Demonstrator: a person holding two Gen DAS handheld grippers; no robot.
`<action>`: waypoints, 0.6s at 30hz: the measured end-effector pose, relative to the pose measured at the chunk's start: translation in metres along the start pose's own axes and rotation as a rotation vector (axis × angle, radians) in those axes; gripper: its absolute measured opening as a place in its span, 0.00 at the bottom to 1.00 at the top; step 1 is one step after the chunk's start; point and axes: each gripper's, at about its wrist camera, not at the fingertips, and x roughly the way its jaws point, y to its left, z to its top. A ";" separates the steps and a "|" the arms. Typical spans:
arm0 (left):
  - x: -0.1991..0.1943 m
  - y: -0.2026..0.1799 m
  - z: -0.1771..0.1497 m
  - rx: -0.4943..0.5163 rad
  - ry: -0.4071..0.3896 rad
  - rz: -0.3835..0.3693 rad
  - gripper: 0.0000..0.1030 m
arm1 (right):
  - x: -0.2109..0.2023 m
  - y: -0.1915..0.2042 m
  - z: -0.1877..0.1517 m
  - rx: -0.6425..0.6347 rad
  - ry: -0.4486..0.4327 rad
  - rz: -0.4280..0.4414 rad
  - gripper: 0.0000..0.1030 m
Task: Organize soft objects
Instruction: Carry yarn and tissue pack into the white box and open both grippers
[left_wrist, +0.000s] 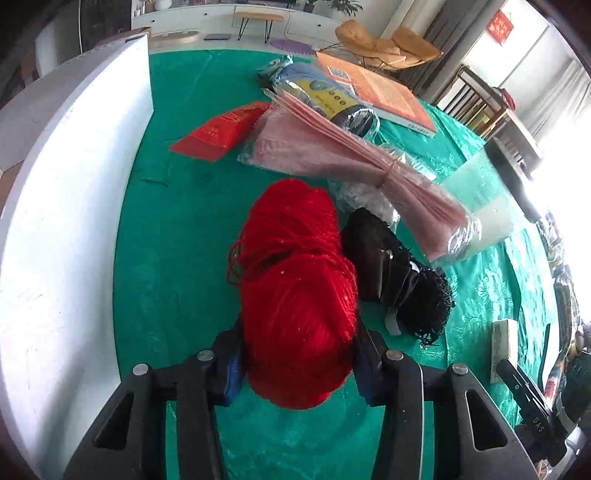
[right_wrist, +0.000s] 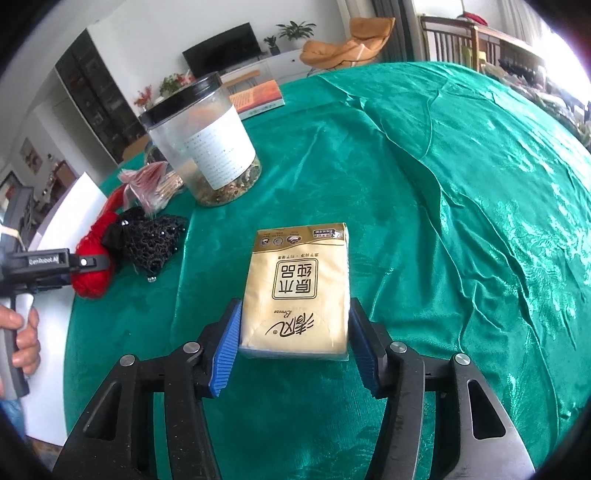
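Left wrist view: left gripper (left_wrist: 297, 365) squeezes the red yarn skein (left_wrist: 295, 280) beside the black mesh pouch (left_wrist: 399, 273); loose strands may snag. Right gripper (right_wrist: 293, 343) brackets the tissue pack (right_wrist: 299, 291) near that pouch, contact unclear; the pack could slip.

A green satin tablecloth (right_wrist: 461, 192) covers the table. A clear plastic jar (right_wrist: 203, 144) with a black lid and white label stands upright on it. An orange book (left_wrist: 380, 90) lies flat at the far side, a red booklet (left_wrist: 221, 133) near it. A white board (left_wrist: 74, 184) stands along the left edge. An orange lounge chair (right_wrist: 343, 46) and television (right_wrist: 223, 48) sit beyond.
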 end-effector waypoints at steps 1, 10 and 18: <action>-0.011 0.001 -0.004 -0.001 -0.020 -0.018 0.45 | -0.002 -0.005 0.001 0.032 -0.004 0.026 0.56; -0.142 0.027 -0.031 -0.008 -0.198 -0.217 0.46 | -0.048 0.037 0.014 -0.017 -0.062 0.136 0.56; -0.229 0.136 -0.068 -0.077 -0.346 0.088 0.55 | -0.078 0.242 0.009 -0.338 0.014 0.435 0.56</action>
